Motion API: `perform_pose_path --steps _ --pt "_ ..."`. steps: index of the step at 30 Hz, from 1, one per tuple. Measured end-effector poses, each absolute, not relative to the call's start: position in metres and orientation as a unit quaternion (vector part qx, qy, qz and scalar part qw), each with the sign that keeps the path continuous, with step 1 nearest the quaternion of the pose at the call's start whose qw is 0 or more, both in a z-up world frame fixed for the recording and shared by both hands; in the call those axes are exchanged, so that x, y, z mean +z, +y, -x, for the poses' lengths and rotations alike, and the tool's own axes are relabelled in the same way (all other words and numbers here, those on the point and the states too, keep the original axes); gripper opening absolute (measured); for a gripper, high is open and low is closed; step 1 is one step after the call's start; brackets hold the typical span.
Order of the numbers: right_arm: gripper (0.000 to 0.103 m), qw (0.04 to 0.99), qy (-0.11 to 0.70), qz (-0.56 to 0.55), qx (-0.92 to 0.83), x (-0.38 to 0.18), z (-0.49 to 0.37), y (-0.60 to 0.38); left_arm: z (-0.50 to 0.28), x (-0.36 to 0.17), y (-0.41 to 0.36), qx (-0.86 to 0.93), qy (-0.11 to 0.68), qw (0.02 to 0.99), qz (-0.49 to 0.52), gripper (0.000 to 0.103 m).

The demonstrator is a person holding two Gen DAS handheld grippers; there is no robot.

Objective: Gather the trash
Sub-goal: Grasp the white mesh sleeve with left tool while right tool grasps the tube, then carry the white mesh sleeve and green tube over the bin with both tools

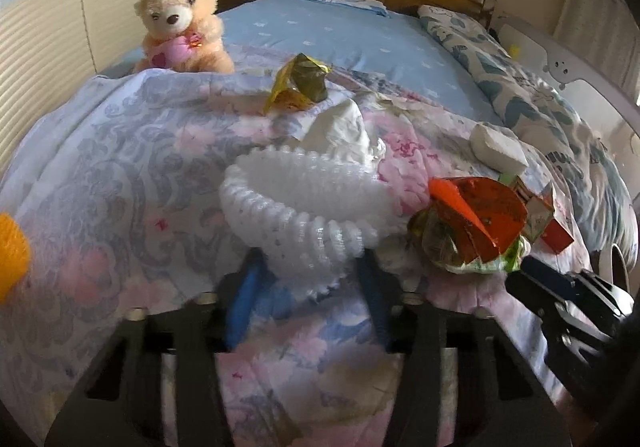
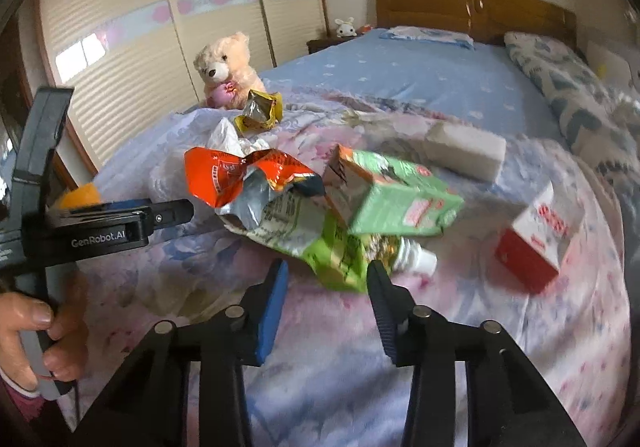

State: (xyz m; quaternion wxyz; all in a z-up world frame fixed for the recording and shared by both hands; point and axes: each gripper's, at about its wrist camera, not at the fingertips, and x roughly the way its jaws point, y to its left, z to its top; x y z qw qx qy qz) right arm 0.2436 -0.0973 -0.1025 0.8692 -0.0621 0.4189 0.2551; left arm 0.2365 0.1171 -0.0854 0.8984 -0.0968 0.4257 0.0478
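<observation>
Gripping the white ribbed basket [image 1: 304,207] at its near rim, the left gripper [image 1: 308,287] could tip it; the right gripper [image 2: 324,303], jaws spread and empty, may push the wrapper pile [image 2: 280,203] across the bed [image 2: 400,67].

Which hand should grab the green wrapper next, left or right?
Right. The right tool already has the green wrapper's corner between its fingers. The left tool is busy: the white foam net sits between its fingers, further from the wrapper.

crumpled wrappers [image 2: 276,203] and cartons [image 2: 392,199] litter the quilt [image 2: 500,347].
</observation>
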Motion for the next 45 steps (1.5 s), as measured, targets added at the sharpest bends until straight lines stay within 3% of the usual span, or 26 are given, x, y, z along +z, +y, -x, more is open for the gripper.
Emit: perform_pose_path --steps 3,6,14,16,22,23,24,26,31,32,34,35,36,39,45 --pt "0.011 0.862 0.429 0.071 0.259 -0.106 -0.246 -0.092 -0.235 -0.086 0.115 0.042 0.425 0.9 0.091 0.022" --pt "0.0 0.863 0.425 0.065 0.266 -0.103 -0.241 -0.093 -0.229 -0.083 0.113 0.039 0.42 0.902 0.088 0.02" --pt "0.0 0.846 0.453 -0.019 0.281 -0.103 -0.223 -0.122 -0.2 -0.075 0.107 0.028 0.409 0.907 0.1 0.02" --pt "0.006 0.856 0.445 -0.019 0.262 -0.1 -0.225 -0.13 -0.191 -0.072 0.107 0.026 0.405 0.908 0.102 0.02" --pt "0.01 0.853 0.44 0.008 0.279 -0.093 -0.255 -0.122 -0.17 -0.068 0.115 0.025 0.404 0.908 0.11 0.02" --pt "0.017 0.851 0.439 0.017 0.286 -0.093 -0.259 -0.118 -0.168 -0.068 0.116 0.025 0.405 0.907 0.112 0.02" --pt "0.032 0.85 0.438 0.025 0.294 -0.092 -0.263 -0.113 -0.166 -0.068 0.117 0.026 0.406 0.907 0.113 0.02" --pt "0.04 0.847 0.433 0.043 0.306 -0.091 -0.265 -0.104 -0.163 -0.07 0.12 0.026 0.41 0.904 0.118 0.02" --pt "0.04 0.837 0.436 0.087 0.319 -0.095 -0.279 -0.081 -0.159 -0.076 0.119 0.022 0.419 0.9 0.117 0.02" --pt "0.035 0.83 0.446 0.099 0.319 -0.099 -0.283 -0.078 -0.16 -0.076 0.119 0.019 0.42 0.899 0.119 0.02" --pt "0.035 0.826 0.444 0.118 0.326 -0.101 -0.28 -0.074 -0.16 -0.076 0.117 0.016 0.421 0.899 0.12 0.02" --pt "0.03 0.824 0.444 0.131 0.326 -0.101 -0.277 -0.073 -0.16 -0.076 0.115 0.014 0.421 0.899 0.12 0.02" --pt "0.017 0.823 0.445 0.136 0.327 -0.1 -0.275 -0.073 -0.16 -0.076 0.114 0.012 0.42 0.899 0.12 0.02" --pt "0.007 0.823 0.454 0.13 0.316 -0.097 -0.267 -0.079 -0.159 -0.073 0.106 0.001 0.419 0.901 0.117 0.02" --pt "0.003 0.835 0.467 0.037 0.29 -0.082 -0.247 -0.126 -0.155 -0.067 0.081 -0.031 0.416 0.902 0.109 0.02"
